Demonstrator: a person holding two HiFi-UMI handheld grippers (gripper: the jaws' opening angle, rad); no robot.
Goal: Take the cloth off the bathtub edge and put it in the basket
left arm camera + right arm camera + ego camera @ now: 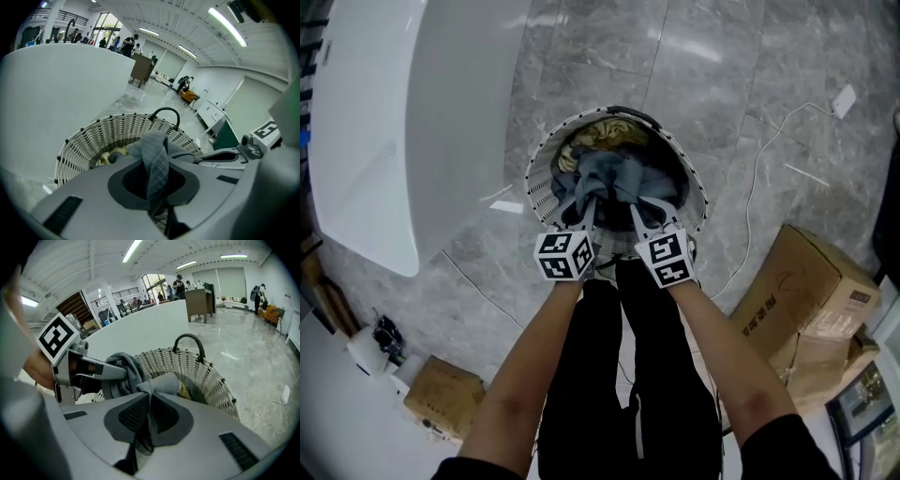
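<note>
Both grippers hold a grey cloth (614,183) over the mouth of the white wicker basket (540,173), and its bulk sags inside the rim. My left gripper (587,204) is shut on the cloth's left part, and the fabric (154,150) runs up from between its jaws (157,192). My right gripper (637,211) is shut on the right part; a fold (164,383) is pinched at its tips (149,416). In the right gripper view the left gripper (119,373) grips the cloth just to the left. The white bathtub (412,112) stands left of the basket.
A yellowish fabric (605,133) lies at the far side of the basket, under its black handle (628,112). Cardboard boxes (811,291) stand at the right, and a smaller box (441,394) at the lower left. A white cable (759,169) crosses the marble floor.
</note>
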